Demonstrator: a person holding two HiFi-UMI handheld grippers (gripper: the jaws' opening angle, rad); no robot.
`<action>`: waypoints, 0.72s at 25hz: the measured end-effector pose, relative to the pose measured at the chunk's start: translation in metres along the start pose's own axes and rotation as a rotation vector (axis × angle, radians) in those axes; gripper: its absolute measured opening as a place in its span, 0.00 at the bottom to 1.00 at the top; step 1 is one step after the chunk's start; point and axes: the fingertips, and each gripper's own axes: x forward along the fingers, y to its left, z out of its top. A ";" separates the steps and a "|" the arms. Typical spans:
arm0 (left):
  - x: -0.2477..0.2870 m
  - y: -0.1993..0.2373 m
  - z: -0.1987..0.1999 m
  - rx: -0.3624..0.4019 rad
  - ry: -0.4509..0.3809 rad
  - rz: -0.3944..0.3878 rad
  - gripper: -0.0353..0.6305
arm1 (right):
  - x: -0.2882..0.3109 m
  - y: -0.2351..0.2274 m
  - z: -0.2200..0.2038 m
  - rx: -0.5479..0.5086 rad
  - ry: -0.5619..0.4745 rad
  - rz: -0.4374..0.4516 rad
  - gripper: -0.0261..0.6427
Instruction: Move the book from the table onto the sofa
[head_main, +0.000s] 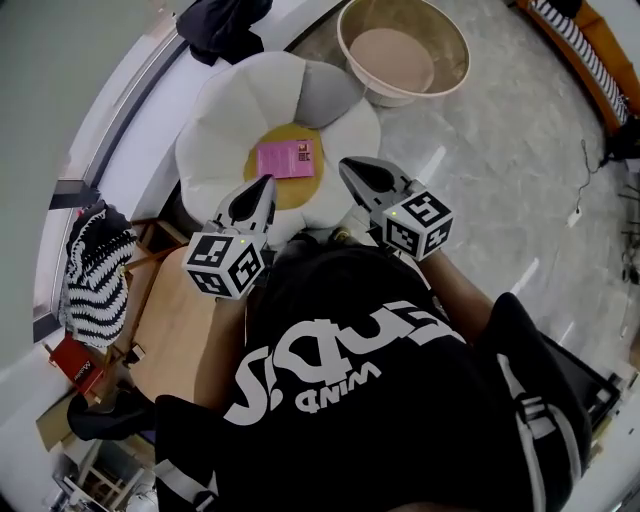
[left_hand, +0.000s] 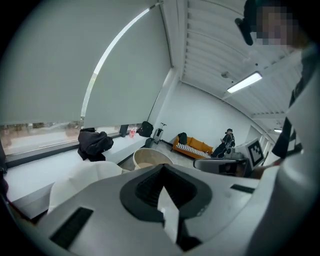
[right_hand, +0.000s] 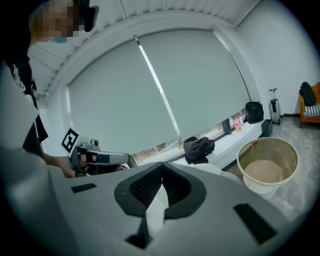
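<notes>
L gripper (head_main: 266, 184), R gripper (head_main: 347, 166) near-level, jaws closed.

Small pink book (head_main: 285, 158), lying flat, on the yellow centre of the white flower-shaped sofa (head_main: 230, 110)

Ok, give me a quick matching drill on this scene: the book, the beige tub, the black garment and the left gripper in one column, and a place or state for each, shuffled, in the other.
Things:
1. pink book
2. beige tub
3. black garment
4. left gripper

Places or states:
A. on the window ledge
B. jaws shut, nothing held
C. on the yellow centre of the flower-shaped seat
D. on the floor beside the seat

Pairs: 1-C; 2-D; 3-A; 4-B.
</notes>
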 end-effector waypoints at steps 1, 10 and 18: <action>-0.003 -0.001 0.005 0.016 -0.018 -0.004 0.07 | -0.001 0.003 0.005 -0.020 -0.013 0.006 0.04; -0.022 -0.002 0.031 0.114 -0.113 -0.014 0.07 | -0.013 0.013 0.026 -0.078 -0.086 0.007 0.04; -0.022 -0.003 0.034 0.108 -0.139 -0.025 0.06 | -0.021 0.013 0.031 -0.079 -0.138 -0.036 0.04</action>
